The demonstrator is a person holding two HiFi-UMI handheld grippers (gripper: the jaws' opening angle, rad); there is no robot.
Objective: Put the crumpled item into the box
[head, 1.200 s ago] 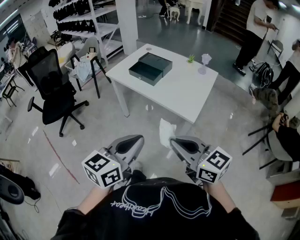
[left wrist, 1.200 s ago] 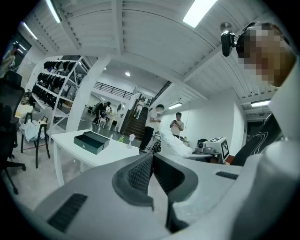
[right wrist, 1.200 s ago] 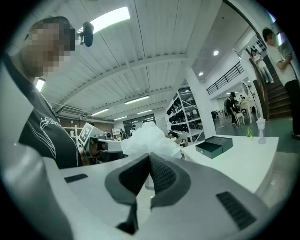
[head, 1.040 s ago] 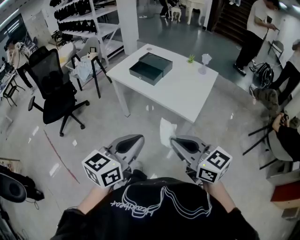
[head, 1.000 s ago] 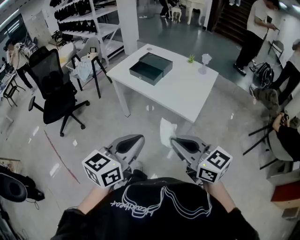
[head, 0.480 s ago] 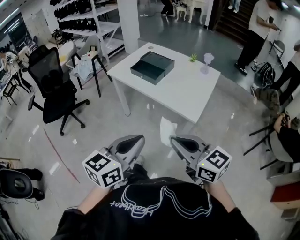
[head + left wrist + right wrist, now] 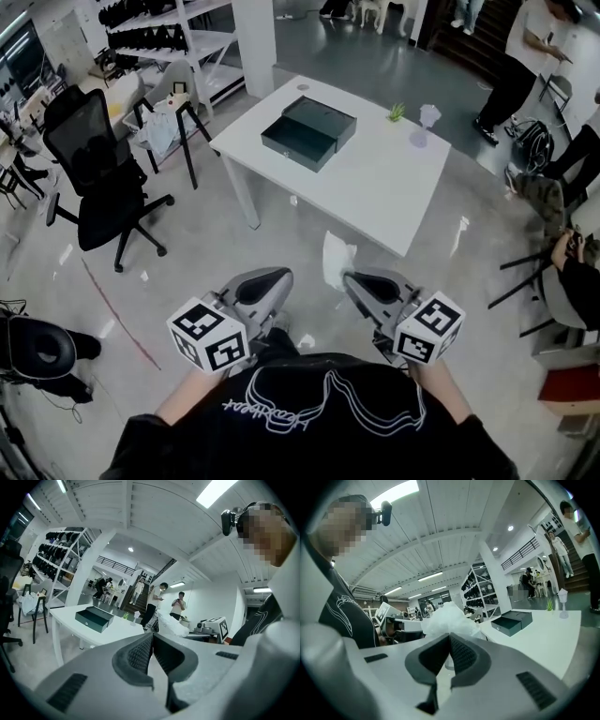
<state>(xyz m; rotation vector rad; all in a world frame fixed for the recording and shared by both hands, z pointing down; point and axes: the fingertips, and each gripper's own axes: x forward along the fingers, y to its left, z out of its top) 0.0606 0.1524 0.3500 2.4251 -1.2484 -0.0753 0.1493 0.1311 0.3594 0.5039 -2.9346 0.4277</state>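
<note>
A crumpled white plastic item (image 7: 336, 261) sticks up from the tips of my right gripper (image 7: 348, 276), which is shut on it; in the right gripper view the crumpled item (image 7: 448, 618) bulges just above the closed pads. My left gripper (image 7: 282, 274) is held beside it at chest height, shut with nothing in it, its pads meeting at the tip (image 7: 151, 635). The dark green box (image 7: 309, 131) lies on the far left part of a white table (image 7: 394, 187) ahead, well beyond both grippers. Both gripper views show the box (image 7: 93, 619) (image 7: 513, 621) on the table.
A small plant (image 7: 397, 112) and a clear glass (image 7: 427, 124) stand at the table's far edge. A black office chair (image 7: 94, 164) and a stool with a bag (image 7: 167, 127) are at the left, by shelves. People (image 7: 525, 66) stand and sit at the right.
The table and box have drifted slightly up and right in the head view. Both grippers keep their pose, and the crumpled item stays in the right one.
</note>
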